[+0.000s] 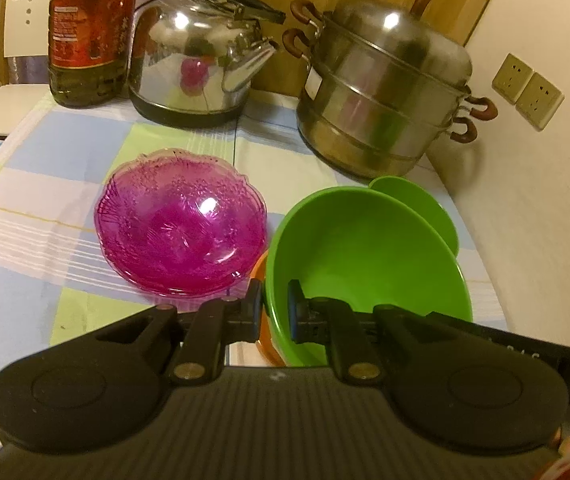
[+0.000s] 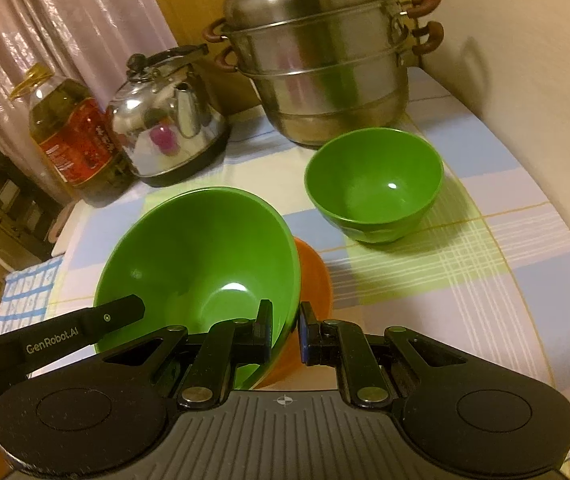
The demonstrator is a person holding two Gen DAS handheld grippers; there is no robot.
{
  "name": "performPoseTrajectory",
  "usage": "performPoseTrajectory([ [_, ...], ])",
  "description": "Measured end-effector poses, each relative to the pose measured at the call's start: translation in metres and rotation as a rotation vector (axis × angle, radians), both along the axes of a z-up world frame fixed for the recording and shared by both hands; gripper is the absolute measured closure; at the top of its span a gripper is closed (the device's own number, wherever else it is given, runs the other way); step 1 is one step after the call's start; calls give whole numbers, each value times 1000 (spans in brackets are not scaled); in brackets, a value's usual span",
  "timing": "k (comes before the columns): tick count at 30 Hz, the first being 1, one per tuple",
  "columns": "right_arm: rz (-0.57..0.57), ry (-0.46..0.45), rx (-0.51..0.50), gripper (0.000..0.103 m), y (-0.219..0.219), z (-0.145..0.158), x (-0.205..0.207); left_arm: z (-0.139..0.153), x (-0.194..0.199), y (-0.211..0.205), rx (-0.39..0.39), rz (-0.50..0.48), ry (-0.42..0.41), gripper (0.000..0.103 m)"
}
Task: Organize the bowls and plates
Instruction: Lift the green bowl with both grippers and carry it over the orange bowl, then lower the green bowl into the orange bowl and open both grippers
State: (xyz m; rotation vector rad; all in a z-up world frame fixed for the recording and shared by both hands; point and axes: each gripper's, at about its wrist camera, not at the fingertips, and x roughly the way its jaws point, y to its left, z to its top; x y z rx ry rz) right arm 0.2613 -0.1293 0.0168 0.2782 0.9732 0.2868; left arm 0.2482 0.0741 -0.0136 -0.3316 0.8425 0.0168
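The steamer [image 2: 321, 60] stands closed at the back of the table [image 2: 485, 280], contents hidden. The large green bowl [image 2: 201, 252], empty, is tilted over an orange bowl [image 2: 313, 276], with the left gripper [image 1: 275, 308] and right gripper [image 2: 286, 328] each clamped on its rim. The small green bowl [image 2: 375, 184] and pink dish [image 1: 181, 224] sit empty nearby.

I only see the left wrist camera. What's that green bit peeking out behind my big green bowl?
Observer: A smaller green bowl, upright and empty, standing alone in front of the steamer pot.
Operator: Is my bowl held by the other tongs too?
Observer: Yes, the right tongs pinch the big green bowl at its near rim.
Operator: And the orange thing?
Observer: A round orange dish, poking out from beneath the big one.
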Motion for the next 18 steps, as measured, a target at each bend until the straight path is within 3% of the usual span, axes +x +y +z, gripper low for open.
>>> performPoseTrajectory([
  [18,-2,21,-49,90,7,-24,15,-25,19,-5,13,-3,37,92],
])
